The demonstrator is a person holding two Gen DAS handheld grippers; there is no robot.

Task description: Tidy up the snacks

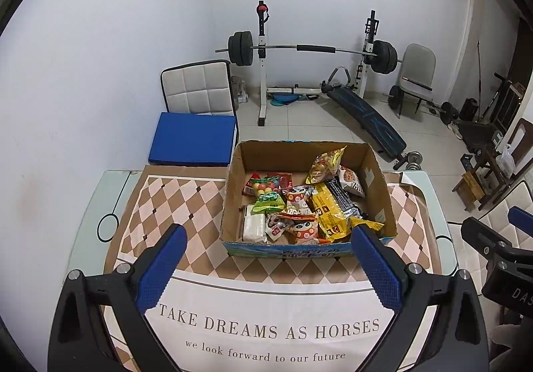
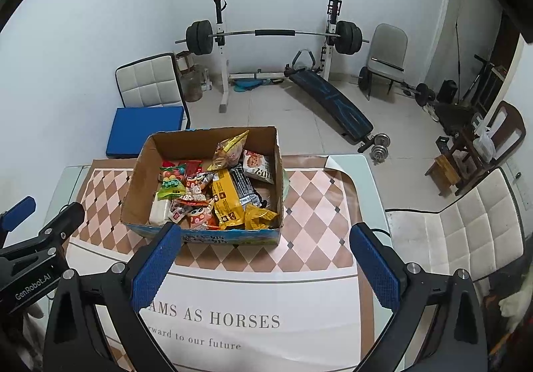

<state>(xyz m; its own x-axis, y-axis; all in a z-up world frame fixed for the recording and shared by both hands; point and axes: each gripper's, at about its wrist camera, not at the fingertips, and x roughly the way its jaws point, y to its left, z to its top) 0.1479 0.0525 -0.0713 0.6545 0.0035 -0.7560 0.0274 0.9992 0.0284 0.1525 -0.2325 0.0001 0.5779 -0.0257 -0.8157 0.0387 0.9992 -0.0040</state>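
An open cardboard box (image 1: pixel 383 192) (image 2: pixel 140 172) stands on the table's checkered mat, holding several snack packs: a yellow pack (image 1: pixel 328 215) (image 2: pixel 226 200), a candy bag (image 1: pixel 266 192) (image 2: pixel 171 180), a white pack (image 1: pixel 254 227) (image 2: pixel 159 211) and a cookie pack (image 1: pixel 349 184) (image 2: pixel 258 167). My left gripper (image 1: pixel 268 232) is open above the mat, just in front of the box, nothing between its blue pads (image 1: pixel 160 272). My right gripper (image 2: pixel 265 230) is open too, near the box's front right corner, holding nothing. Each gripper shows at the edge of the other's view.
The mat (image 1: pixel 273 332) (image 2: pixel 316 205) carries printed words near the front edge. A chair with a blue cushion (image 1: pixel 193 139) (image 2: pixel 145 130) stands behind the table, a white chair (image 2: pixel 466 232) at its right. A barbell rack (image 1: pixel 313 49) and bench fill the floor beyond.
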